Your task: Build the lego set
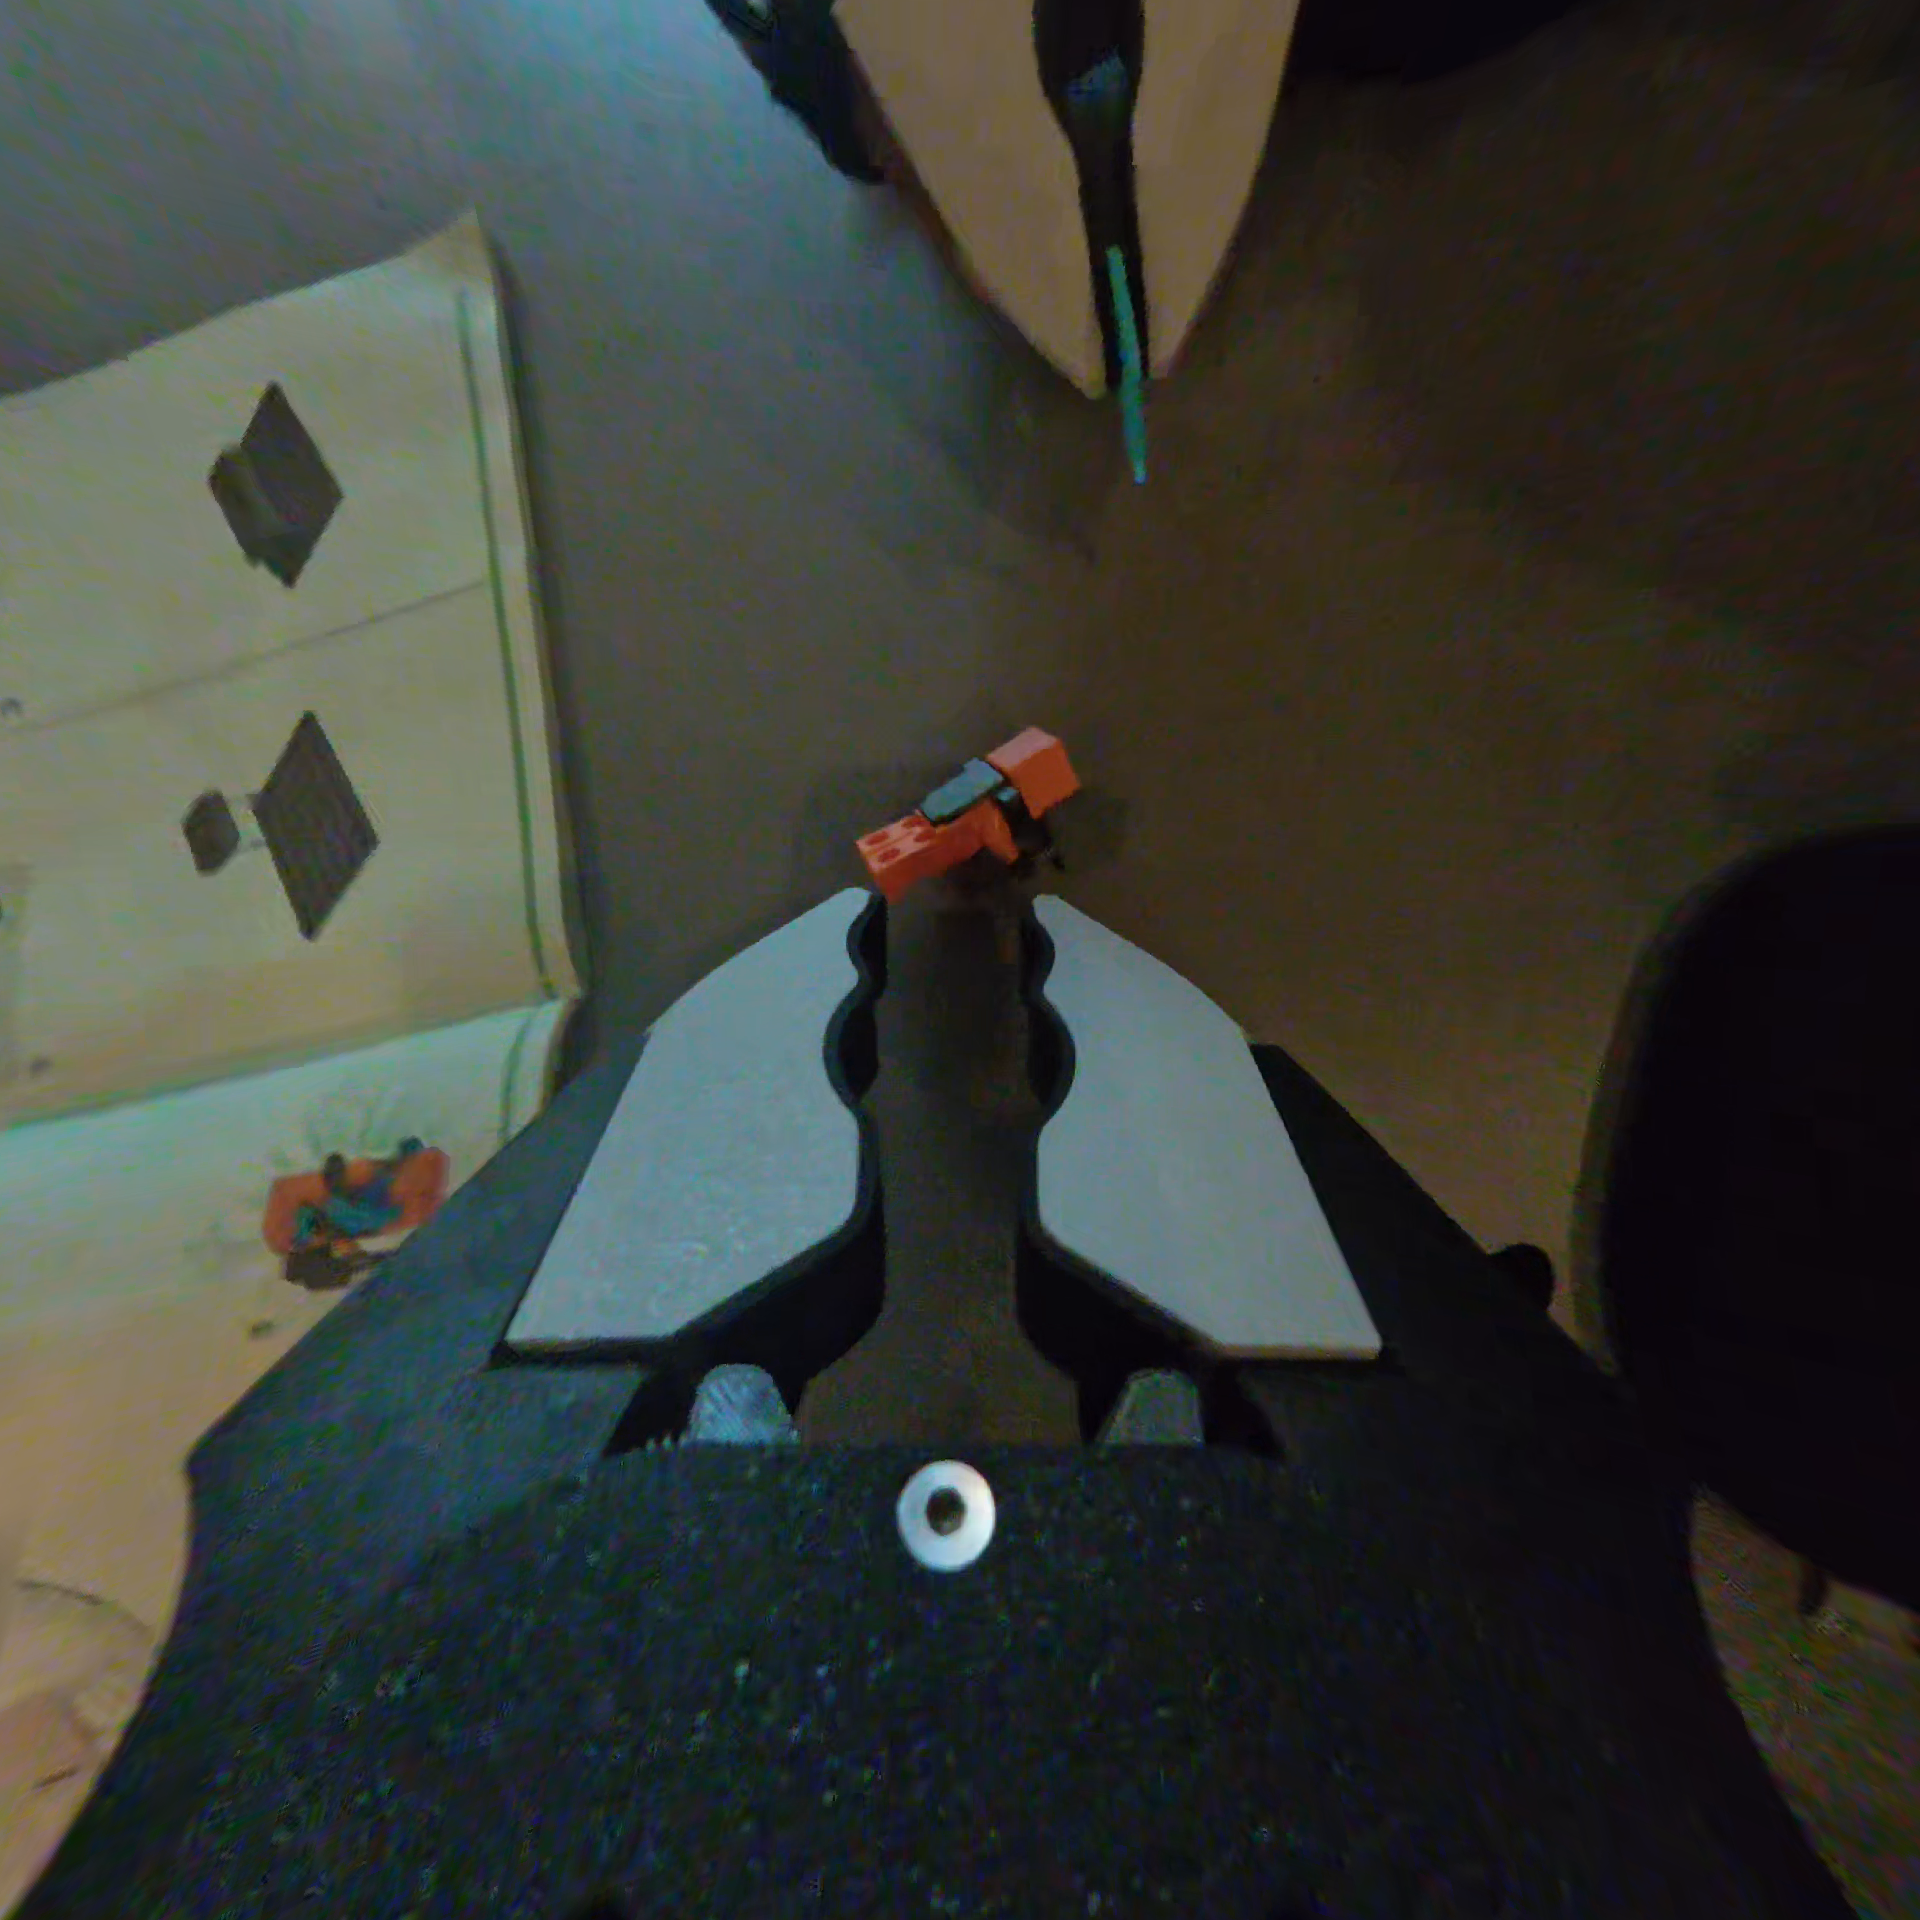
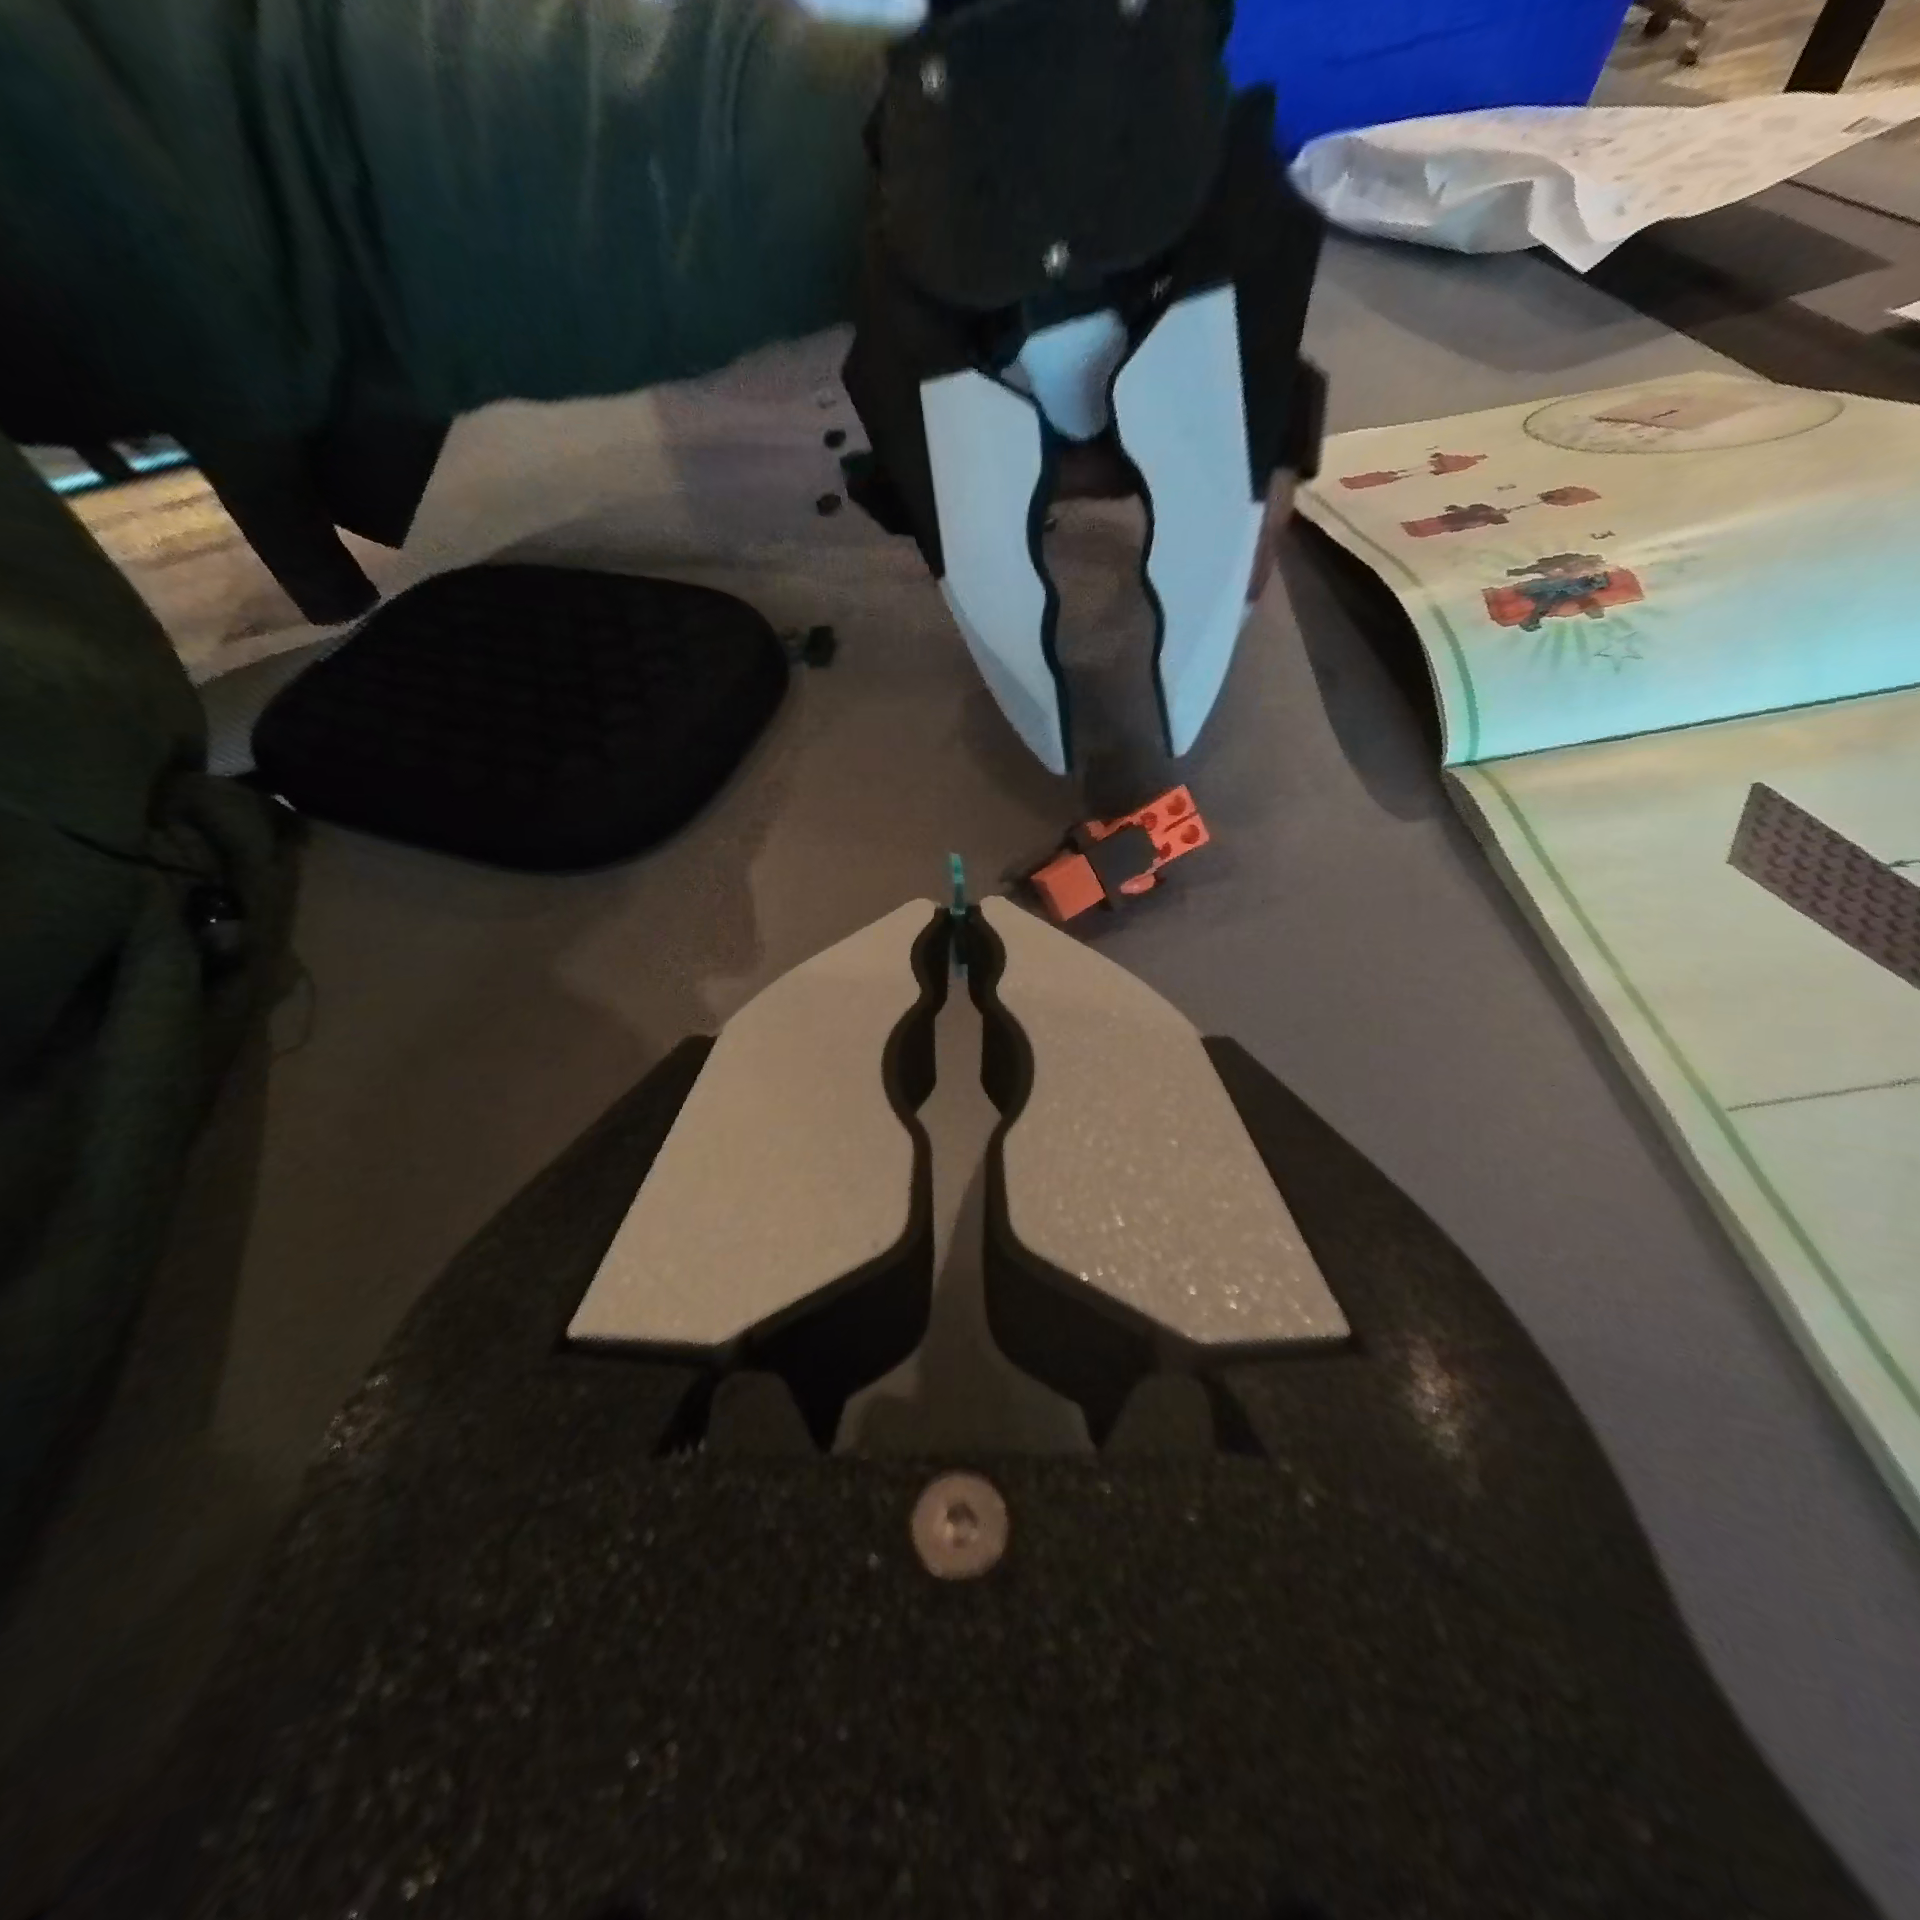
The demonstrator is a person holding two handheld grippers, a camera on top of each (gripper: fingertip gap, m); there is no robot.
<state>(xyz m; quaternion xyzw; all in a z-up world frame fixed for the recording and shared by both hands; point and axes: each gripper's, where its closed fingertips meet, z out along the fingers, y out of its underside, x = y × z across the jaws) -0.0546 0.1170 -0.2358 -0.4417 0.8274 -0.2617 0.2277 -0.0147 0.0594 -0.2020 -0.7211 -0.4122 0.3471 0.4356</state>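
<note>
A small orange and black lego assembly (image 1: pixel 966 812) lies on the grey table just beyond my left gripper (image 1: pixel 956 906), which is open and empty, fingertips close to it. It also shows in the right wrist view (image 2: pixel 1127 852), below the left gripper (image 2: pixel 1117 764). My right gripper (image 2: pixel 964 906) is shut on a thin teal lego piece (image 2: pixel 957 883) that sticks out past the tips. In the left wrist view the right gripper (image 1: pixel 1124 384) hangs at the top with the teal piece (image 1: pixel 1127 364) pointing down toward the assembly.
An open instruction booklet (image 1: pixel 270 675) lies left of the left gripper and shows at the right in the right wrist view (image 2: pixel 1662 727). A black chair seat (image 2: pixel 520 717) stands beyond the table edge. A white plastic bag (image 2: pixel 1475 187) lies at the back right. My hands' fingertips stand some 8 cm from each other.
</note>
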